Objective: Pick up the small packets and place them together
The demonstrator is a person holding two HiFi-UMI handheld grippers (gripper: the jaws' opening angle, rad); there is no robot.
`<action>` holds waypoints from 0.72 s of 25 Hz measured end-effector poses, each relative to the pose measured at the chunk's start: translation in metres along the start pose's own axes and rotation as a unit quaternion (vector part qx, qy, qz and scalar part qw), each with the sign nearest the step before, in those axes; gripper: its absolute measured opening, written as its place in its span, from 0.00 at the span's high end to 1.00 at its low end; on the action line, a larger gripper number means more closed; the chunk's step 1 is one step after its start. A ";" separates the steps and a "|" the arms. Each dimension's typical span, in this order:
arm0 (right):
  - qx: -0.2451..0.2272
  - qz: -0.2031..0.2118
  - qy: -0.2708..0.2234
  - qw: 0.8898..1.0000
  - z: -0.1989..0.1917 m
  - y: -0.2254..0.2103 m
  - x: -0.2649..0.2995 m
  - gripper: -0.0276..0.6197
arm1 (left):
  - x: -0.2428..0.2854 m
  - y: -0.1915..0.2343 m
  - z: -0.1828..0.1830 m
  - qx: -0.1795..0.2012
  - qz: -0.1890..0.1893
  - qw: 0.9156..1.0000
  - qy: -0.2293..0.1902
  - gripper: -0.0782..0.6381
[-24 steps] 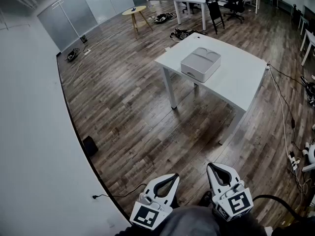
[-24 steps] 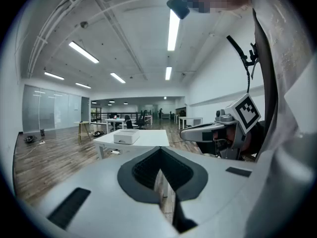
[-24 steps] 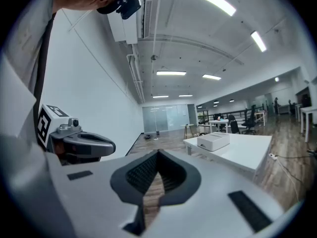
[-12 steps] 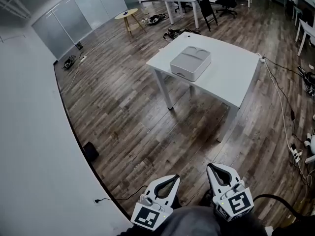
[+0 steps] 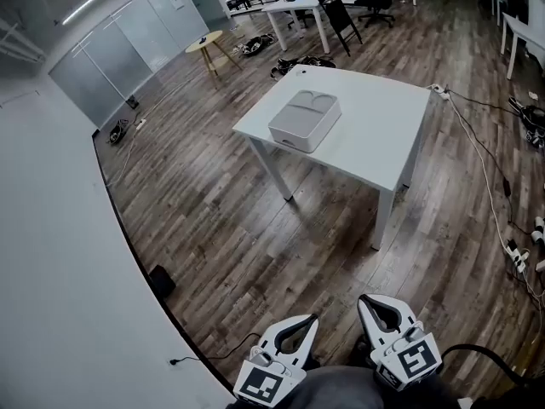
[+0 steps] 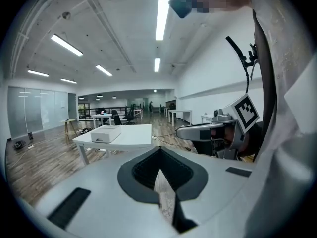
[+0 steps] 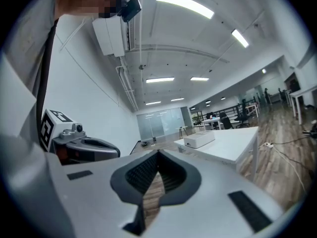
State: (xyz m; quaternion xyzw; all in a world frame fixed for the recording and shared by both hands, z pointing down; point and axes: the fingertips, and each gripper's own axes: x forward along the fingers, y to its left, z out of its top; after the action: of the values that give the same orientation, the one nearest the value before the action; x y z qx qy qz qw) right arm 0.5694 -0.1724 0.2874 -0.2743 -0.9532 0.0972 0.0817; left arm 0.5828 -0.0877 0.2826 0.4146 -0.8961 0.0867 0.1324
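No small packets show in any view. A white table (image 5: 375, 135) stands ahead on the wood floor, and a flat grey box (image 5: 305, 119) with a lid sits on its far left part. My left gripper (image 5: 308, 321) and right gripper (image 5: 368, 302) are held side by side at the bottom of the head view, far short of the table. Both are shut with nothing in them. The left gripper view looks past its closed jaws (image 6: 159, 157) to the table (image 6: 131, 135) and box (image 6: 104, 134). In the right gripper view (image 7: 157, 155) the box (image 7: 199, 140) shows too.
A white wall (image 5: 60, 254) runs along the left. A small black object (image 5: 159, 280) lies at its foot, with a cable (image 5: 204, 354) nearer me. Cables and a power strip (image 5: 513, 254) trail on the floor at right. Desks, chairs and a round yellow table (image 5: 207, 41) stand at the back.
The table and box have slid down and left in the head view and grown larger: the view has come nearer to them. Both grippers keep their place and stay shut.
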 end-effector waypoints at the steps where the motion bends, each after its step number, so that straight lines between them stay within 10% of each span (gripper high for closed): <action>1: 0.004 0.002 0.003 1.000 -0.003 -0.001 0.000 0.95 | 0.002 -0.002 -0.001 -0.003 -0.002 1.000 0.004 0.90; 18: -0.012 0.025 0.048 0.998 -0.006 0.027 0.141 0.95 | -0.003 0.141 -0.018 -0.045 0.026 0.999 -0.016 0.90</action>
State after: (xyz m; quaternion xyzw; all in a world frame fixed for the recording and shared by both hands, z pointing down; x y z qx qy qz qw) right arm 0.4660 -0.0733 0.3012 -0.3036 -0.9420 0.0745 0.1217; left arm 0.4794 0.0093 0.2921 0.3857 -0.9117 0.0430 0.1346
